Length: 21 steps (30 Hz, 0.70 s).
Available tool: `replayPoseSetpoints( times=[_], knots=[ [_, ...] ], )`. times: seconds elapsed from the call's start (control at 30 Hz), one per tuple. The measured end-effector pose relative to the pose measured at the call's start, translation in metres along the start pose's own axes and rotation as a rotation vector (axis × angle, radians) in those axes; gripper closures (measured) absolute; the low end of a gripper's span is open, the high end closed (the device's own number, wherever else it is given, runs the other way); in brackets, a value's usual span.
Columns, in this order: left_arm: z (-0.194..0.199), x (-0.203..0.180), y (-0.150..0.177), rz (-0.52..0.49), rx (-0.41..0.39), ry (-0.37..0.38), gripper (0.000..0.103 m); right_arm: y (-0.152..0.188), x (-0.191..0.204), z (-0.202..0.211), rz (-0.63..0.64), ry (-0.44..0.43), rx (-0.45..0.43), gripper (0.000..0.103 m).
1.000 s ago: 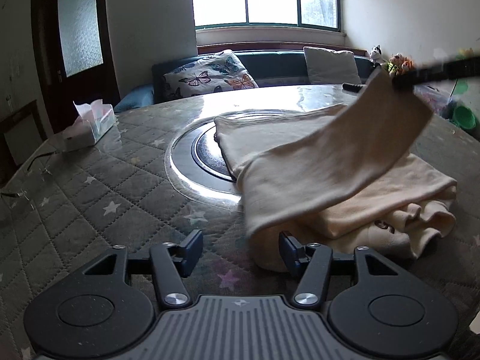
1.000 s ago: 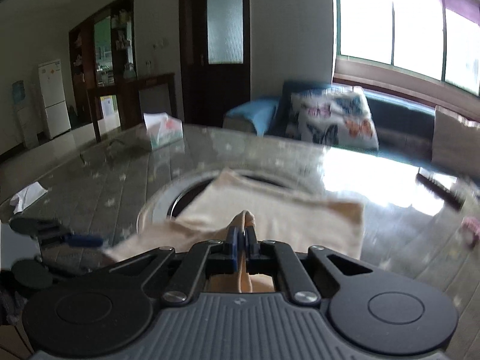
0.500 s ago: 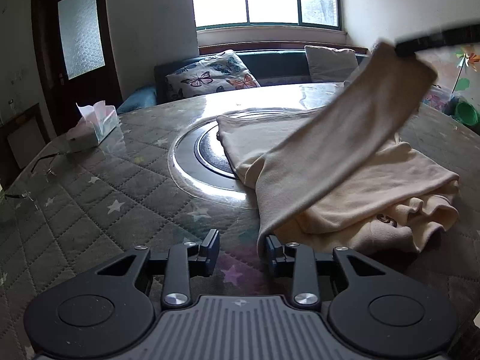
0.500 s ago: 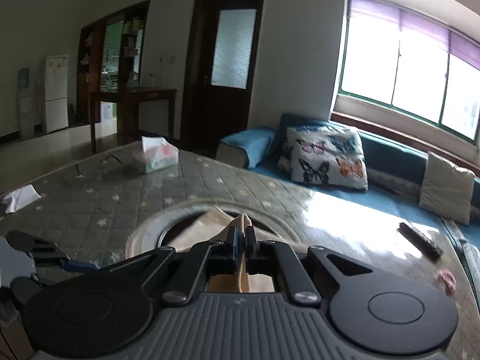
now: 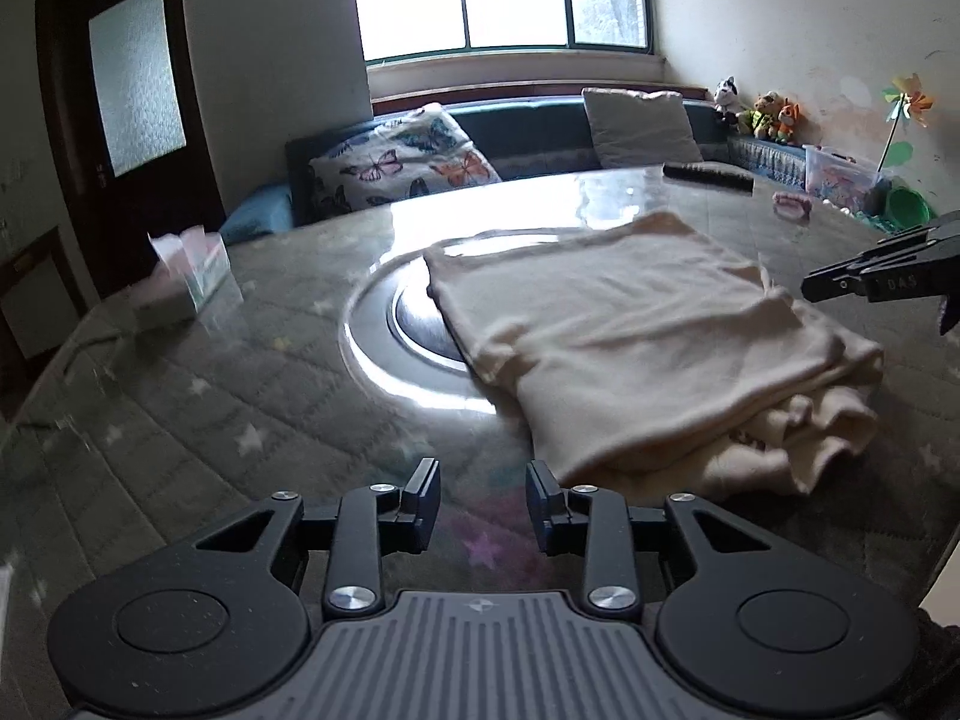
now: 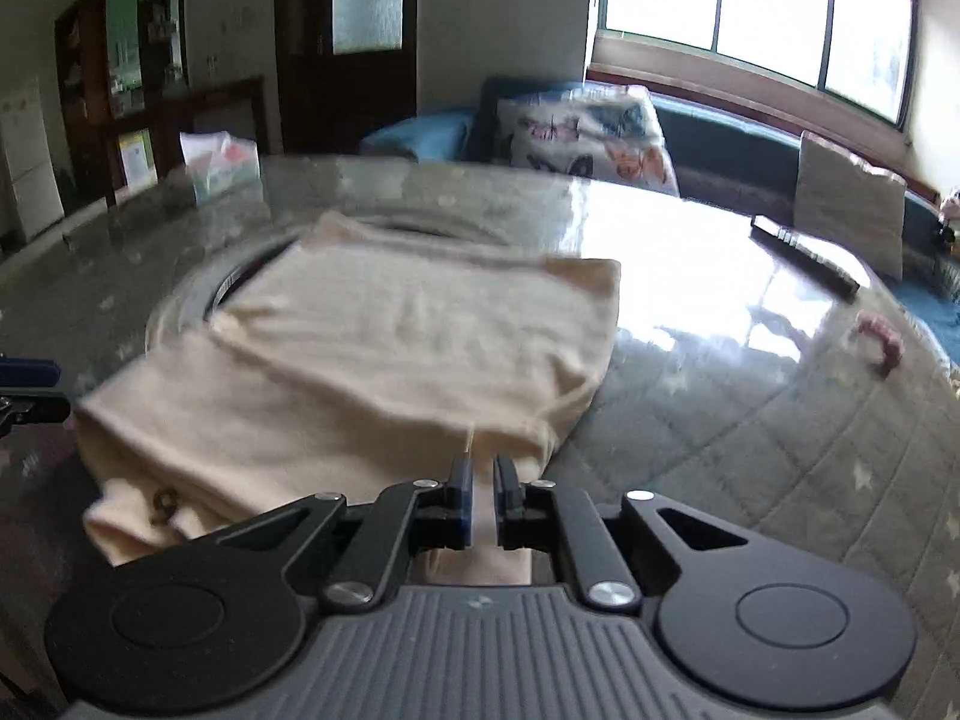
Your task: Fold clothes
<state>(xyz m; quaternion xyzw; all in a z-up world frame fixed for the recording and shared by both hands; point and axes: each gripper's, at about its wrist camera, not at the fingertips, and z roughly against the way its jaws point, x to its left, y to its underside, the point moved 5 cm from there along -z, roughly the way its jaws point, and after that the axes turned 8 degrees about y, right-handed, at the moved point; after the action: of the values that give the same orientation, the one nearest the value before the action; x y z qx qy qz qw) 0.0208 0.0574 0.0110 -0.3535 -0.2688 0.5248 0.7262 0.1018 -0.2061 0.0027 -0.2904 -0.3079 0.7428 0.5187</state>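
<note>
A cream garment (image 5: 648, 348) lies folded in a thick stack on the round table, partly over the glass turntable (image 5: 384, 330). It also shows in the right wrist view (image 6: 372, 360). My left gripper (image 5: 482, 501) is open and empty, just left of the stack's near corner. My right gripper (image 6: 483, 495) hangs over the stack's near edge with its jaws a narrow gap apart and nothing between them. It shows at the right edge of the left wrist view (image 5: 882, 282).
A tissue box (image 5: 186, 282) stands at the table's left. A black remote (image 5: 708, 174) and a small pink item (image 5: 792, 204) lie at the far right. A sofa with cushions (image 5: 402, 162) stands behind the table. The quilted table cover (image 5: 180, 396) spreads around the garment.
The right gripper carried the lifted cloth layer over the stack, laid it flat and let go. The left gripper's jaws stayed open.
</note>
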Motion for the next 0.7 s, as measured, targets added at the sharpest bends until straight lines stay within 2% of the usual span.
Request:
replayPoseSetpoints(
  times=[0.2,0.47,0.7],
  knots=[
    [-0.014,-0.006,-0.031,0.011,-0.035,0.058,0.069,-0.012,0.007,-0.008,-0.008,-0.071,-0.040,0.095],
    [-0.072,-0.026,-0.051,-0.005,0.003,0.137,0.070,-0.007,0.015,-0.025,-0.005,-0.105,-0.004,0.095],
    [-0.100,-0.023,-0.039,-0.004,0.051,0.118,0.070,0.000,0.002,-0.032,-0.025,-0.102,0.020,0.095]
  ],
)
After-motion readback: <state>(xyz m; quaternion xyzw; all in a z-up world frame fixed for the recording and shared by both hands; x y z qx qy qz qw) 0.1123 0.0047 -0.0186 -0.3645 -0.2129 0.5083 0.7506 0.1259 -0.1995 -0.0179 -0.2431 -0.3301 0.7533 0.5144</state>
